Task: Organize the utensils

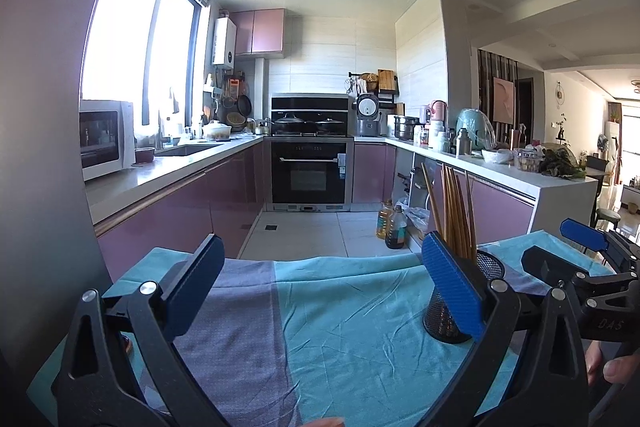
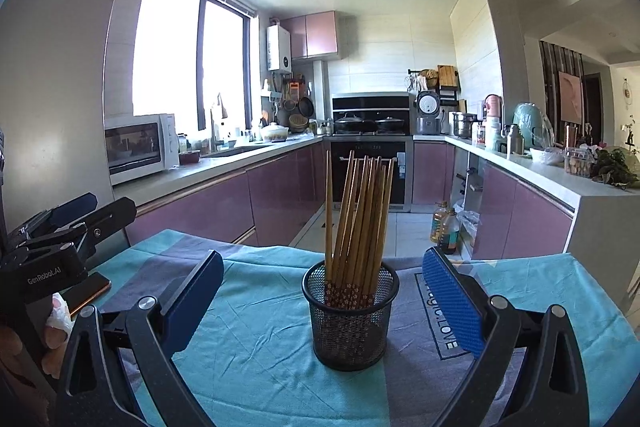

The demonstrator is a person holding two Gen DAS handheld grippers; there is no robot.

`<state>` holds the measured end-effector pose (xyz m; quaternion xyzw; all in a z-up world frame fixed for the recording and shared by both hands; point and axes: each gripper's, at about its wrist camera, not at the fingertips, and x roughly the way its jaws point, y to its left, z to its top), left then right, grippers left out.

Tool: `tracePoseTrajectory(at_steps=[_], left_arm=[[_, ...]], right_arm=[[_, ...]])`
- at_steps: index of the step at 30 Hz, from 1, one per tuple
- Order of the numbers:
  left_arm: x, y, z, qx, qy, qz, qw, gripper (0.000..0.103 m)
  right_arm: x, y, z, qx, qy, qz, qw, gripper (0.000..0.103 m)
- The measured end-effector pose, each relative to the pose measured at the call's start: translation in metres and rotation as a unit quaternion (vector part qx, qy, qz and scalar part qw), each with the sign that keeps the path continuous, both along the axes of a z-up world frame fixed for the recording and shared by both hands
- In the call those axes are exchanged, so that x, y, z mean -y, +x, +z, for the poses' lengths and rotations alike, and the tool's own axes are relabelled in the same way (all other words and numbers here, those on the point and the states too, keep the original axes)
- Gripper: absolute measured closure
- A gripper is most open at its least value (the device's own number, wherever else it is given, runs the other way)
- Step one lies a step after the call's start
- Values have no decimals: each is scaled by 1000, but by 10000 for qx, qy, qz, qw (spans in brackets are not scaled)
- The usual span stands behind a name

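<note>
While both pairs of blue-padded jaws stand wide apart and empty, the right gripper [image 2: 322, 297] frames a black wire-mesh cup [image 2: 350, 319] of brown wooden chopsticks [image 2: 358, 223] centred just ahead; for the left gripper [image 1: 320, 291], it sits behind the right-hand pad.

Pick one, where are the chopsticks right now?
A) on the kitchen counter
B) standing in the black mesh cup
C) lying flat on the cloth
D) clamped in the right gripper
B: the chopsticks stand bundled in the black mesh cup on the teal cloth, and the right gripper has its jaws wide open with nothing pressed between them.
</note>
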<state>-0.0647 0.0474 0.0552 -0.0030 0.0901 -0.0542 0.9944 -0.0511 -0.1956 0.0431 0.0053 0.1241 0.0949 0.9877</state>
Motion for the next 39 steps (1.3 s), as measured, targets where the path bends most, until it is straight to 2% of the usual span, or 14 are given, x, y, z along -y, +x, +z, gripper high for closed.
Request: tracePoseTrajectory(at_steps=[10,39], left_arm=[[2,-6,1,117,83,77,9999,6],[1,-11,-3,138,35,172,9997,6]], right_arm=[[-6,-5,0,91,-3,-37,10000,7],[-7,-12,3,243,-10,-251,9994,7]])
